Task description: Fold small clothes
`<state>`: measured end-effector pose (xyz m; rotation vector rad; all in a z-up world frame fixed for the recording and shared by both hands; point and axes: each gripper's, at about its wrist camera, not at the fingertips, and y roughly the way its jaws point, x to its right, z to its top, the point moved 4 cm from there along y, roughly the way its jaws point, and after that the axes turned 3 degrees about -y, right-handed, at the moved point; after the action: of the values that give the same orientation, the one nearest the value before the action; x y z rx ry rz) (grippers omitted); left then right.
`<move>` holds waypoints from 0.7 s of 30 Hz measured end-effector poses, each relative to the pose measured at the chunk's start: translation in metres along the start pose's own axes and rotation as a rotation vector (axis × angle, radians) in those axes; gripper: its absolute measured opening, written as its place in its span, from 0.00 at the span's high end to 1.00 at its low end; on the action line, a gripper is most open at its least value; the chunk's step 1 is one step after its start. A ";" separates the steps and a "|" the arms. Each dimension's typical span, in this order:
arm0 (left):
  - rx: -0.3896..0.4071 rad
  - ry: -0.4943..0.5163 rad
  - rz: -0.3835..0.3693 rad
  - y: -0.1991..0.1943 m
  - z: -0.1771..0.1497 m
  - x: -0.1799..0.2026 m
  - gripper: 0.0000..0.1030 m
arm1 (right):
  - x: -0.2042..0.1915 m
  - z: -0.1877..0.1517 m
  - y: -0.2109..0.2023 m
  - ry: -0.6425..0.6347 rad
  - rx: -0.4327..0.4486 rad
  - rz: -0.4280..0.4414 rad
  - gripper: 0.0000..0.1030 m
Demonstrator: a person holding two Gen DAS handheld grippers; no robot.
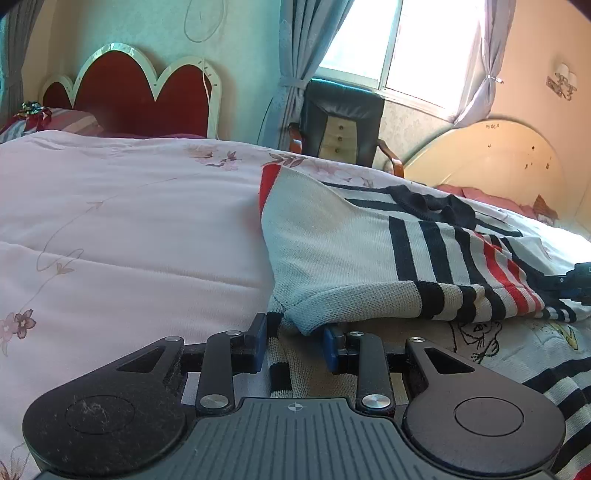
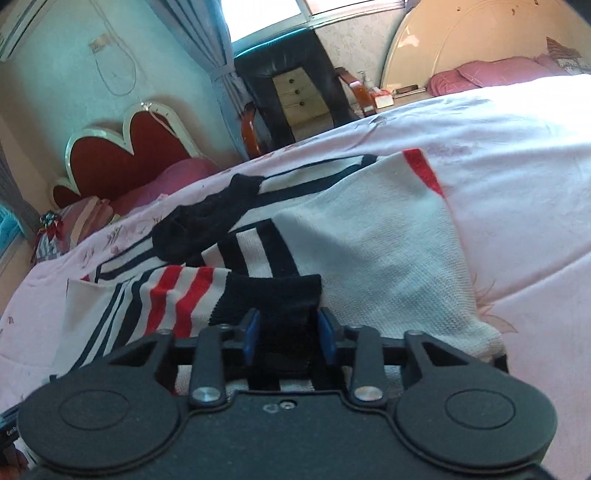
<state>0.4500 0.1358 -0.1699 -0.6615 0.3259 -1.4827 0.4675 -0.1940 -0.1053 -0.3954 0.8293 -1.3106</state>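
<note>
Right, from my left wrist camera I see the left gripper (image 1: 294, 341) low over the bed, its blue-padded fingers (image 1: 259, 345) spread apart. A folded corner of the knitted sweater (image 1: 332, 258) lies in the gap between them; the pads are not pressed onto it, so I read this gripper as open. The sweater is white with navy and red stripes and a navy collar, spread on the pink floral quilt (image 1: 129, 229), with one part doubled over itself. A cartoon print (image 1: 480, 338) shows on the cloth just right of my gripper. At the far right edge a dark bit of the right gripper (image 1: 576, 277) sits against the striped sleeve. Beyond the bed stand a red scalloped headboard (image 1: 122, 96), a black leather chair (image 1: 340, 118) and a small chest of drawers (image 1: 338, 138) with all its drawers shut, so I cannot tell their contents.

On my right wrist camera the right gripper (image 2: 289, 332) has its fingers (image 2: 250, 330) either side of the sweater's navy cuff (image 2: 273, 299). The cuff fills the gap and both pads touch it, so I take it as gripped. Its red-striped sleeve (image 2: 177, 295) runs off to the left over the sweater's white body (image 2: 369, 236), which lies on the quilt (image 2: 517, 184). A pink pillow (image 2: 491, 72) rests against a cream headboard (image 2: 461, 33).
</note>
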 end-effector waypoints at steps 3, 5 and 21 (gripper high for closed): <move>0.004 0.002 0.003 -0.001 0.000 0.000 0.71 | -0.018 0.001 0.003 -0.131 -0.005 -0.043 0.91; 0.010 0.007 0.010 -0.001 -0.001 0.001 0.71 | -0.044 0.012 -0.027 -0.261 0.142 -0.039 0.92; 0.010 0.007 0.005 -0.020 0.006 -0.003 0.69 | -0.028 -0.005 -0.010 -0.295 0.061 -0.160 0.81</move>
<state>0.4369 0.1405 -0.1536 -0.6476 0.3255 -1.4818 0.4561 -0.1691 -0.0927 -0.6000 0.5178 -1.3810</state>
